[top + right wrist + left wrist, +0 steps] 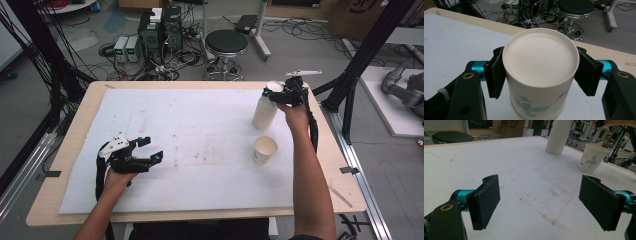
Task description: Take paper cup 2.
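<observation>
The top cup point(540, 72) of the stack point(264, 111) at two o'clock is clenched by the right gripper point(286, 95) — best lifted straight up; the left gripper point(145, 148) is held released.

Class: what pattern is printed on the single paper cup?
Green and purple flowers on the cup, clearest in the left gripper view.

The cups in the stack point(264, 111) and the single cup point(264, 149) are looking like matt paper, with a printed flower pattern. The white sheet point(200, 135) is looking rough and stained, lying on a smooth wooden table point(82, 107). The gripper pads point(486, 200) are showing matt black rubber on glossy teal metal
</observation>
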{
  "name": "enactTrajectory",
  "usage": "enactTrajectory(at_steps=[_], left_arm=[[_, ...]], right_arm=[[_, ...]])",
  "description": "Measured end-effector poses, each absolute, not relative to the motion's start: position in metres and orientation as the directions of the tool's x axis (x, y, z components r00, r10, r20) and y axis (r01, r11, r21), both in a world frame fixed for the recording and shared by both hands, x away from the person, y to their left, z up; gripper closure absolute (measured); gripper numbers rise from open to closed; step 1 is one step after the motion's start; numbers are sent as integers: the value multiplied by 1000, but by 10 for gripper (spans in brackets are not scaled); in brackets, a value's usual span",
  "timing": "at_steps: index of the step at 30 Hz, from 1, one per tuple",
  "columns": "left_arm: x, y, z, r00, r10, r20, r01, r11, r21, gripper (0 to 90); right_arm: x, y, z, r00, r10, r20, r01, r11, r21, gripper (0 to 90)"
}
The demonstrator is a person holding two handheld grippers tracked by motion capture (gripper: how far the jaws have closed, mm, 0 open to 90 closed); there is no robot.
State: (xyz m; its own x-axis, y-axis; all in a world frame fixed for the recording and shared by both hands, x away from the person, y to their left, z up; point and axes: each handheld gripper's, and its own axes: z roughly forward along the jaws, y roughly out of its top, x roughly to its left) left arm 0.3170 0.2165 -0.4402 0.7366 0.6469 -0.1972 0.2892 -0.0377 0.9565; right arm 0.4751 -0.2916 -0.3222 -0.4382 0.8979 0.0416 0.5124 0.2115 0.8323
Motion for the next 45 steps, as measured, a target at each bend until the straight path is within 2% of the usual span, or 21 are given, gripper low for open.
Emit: enactTrajectory(at_steps=[13,16,28,45], left_arm=[[317,216,-440,738,645,-199,290,-37,956,171],[317,216,-440,738,645,-199,290,-37,956,171],[317,216,-440,742,641,-198,291,-41,956,171],[317,214,-441,744,637,-199,294,-45,955,171]], right_arm=[[475,-287,-322,-451,892,-4,485,249,838,337],[475,-289,-322,-449,893,35,482,208,851,338],[471,-289,-318,-447,894,16,454,211,866,347],[472,-286,-319,-448,894,25,466,210,860,340]])
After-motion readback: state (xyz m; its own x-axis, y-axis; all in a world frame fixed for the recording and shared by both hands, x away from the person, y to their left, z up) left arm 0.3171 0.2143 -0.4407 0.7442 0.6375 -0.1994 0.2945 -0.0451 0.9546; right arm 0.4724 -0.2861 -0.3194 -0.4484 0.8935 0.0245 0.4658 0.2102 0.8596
